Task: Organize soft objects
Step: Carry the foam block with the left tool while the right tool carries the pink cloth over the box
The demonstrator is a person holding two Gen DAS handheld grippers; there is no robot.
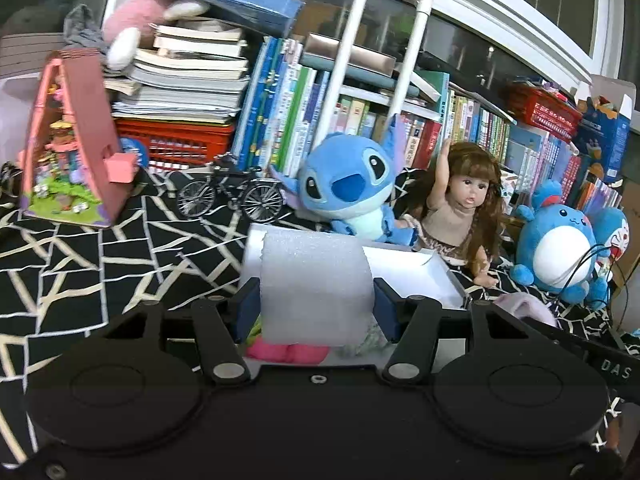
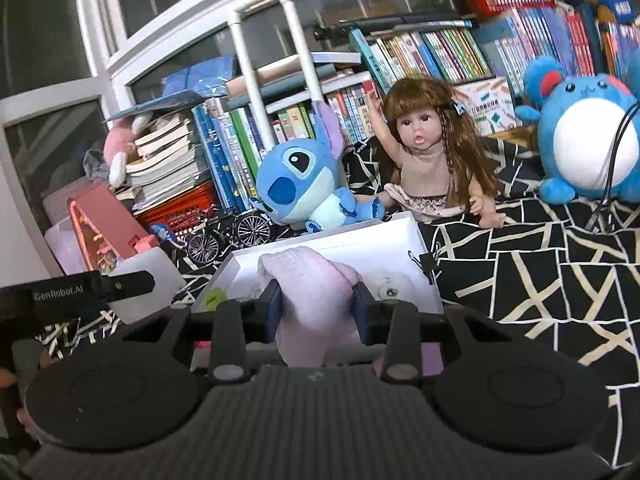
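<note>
One white foam block, at the lower centre of the left wrist view, is clamped between the left gripper fingers above the near wall of one white box. In the right wrist view, the right gripper is clenched on one pale pink plush at lower centre, over the same box (a black binder clip sits on its right wall). Behind the box, across the middle of both views, sit three toys: one blue Stitch plush, one long-haired doll and one round blue plush, with one miniature bicycle to their left.

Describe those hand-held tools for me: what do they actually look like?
Both are black plastic. The left tool and right tool each have two round discs, angled link bars with silver pins, and dark blue fingers. The right's body is ribbed. White lettering marks their sides; a thin black cable runs nearby.
</note>
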